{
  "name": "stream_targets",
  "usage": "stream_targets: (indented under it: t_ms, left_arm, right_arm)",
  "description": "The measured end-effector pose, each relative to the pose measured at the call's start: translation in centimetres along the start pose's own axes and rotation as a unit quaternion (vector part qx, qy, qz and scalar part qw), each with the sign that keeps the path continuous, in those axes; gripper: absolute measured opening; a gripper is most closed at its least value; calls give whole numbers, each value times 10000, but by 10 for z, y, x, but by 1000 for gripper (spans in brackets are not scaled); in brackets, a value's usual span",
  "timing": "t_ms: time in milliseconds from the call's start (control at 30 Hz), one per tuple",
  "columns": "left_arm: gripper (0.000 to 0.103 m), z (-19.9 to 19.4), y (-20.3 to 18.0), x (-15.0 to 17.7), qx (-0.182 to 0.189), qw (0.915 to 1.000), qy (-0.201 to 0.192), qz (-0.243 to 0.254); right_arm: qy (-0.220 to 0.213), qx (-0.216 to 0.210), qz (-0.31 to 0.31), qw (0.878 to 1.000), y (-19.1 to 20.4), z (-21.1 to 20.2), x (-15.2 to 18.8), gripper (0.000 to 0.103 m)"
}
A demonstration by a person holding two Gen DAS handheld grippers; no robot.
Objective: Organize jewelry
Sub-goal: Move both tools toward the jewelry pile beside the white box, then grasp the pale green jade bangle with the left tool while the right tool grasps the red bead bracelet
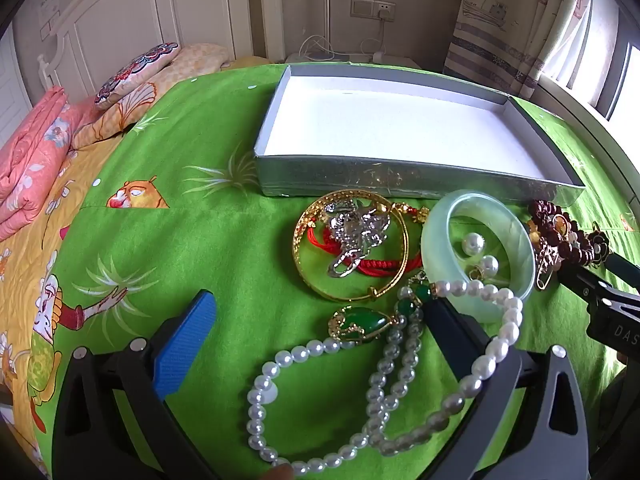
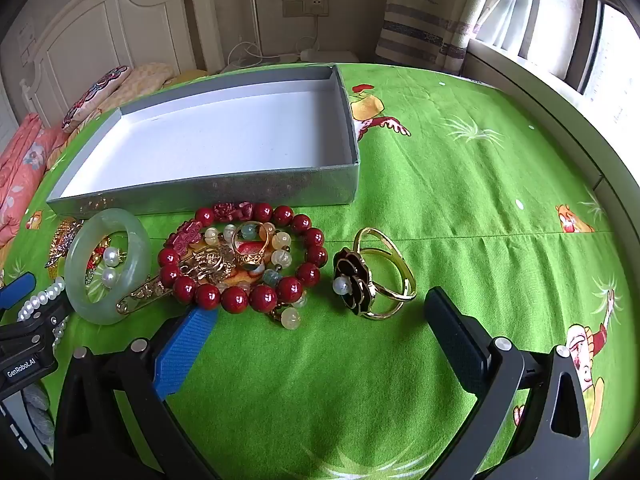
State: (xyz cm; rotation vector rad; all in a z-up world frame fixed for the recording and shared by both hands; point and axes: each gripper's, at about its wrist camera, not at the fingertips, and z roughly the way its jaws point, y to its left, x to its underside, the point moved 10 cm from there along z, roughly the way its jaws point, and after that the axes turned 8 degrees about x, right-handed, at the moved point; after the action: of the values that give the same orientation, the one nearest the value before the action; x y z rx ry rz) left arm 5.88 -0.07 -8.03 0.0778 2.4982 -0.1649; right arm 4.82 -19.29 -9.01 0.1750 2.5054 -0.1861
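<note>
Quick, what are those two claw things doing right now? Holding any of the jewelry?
Left gripper: open, holding nothing; the pearl necklace lies between its fingers.
Right gripper: open, holding nothing, near the red bead bracelet.

this is a bedroom in somebody's home. a bed spread with a bright green cartoon sheet [image 2: 460, 184] fills the room, its cream wooden headboard [image 1: 132, 20] at the far left. an embroidered pillow [image 1: 138, 74] and a folded pink quilt [image 1: 32, 160] lie at that end. a wall socket [image 1: 372, 9] with a plugged-in cable is on the far wall, and sailboat-print curtains [image 1: 508, 20] hang by the window [image 2: 612, 48] on the right.
</note>
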Motion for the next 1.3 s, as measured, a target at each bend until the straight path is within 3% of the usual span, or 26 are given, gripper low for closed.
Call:
stream_targets:
  t_ms: [767, 1100, 1200, 1300]
  left_arm:
    - [101, -4, 7, -2, -10, 10000, -2, -20]
    - [101, -4, 3, 6, 139, 9996, 164, 166]
    - [101, -12, 4, 17, 251, 9990, 186, 307]
    - [101, -26, 6, 32, 451, 9984, 112, 319]
  right_arm:
    - [11, 2, -13, 10000, -1, -1, 2, 99]
    - [284, -301, -505, 9979, 1, -5, 12, 99]
    - [99, -519, -496, 9974, -2, -20, 17, 98]
    - [-477, -723, -484, 9951, -5, -41, 11, 98]
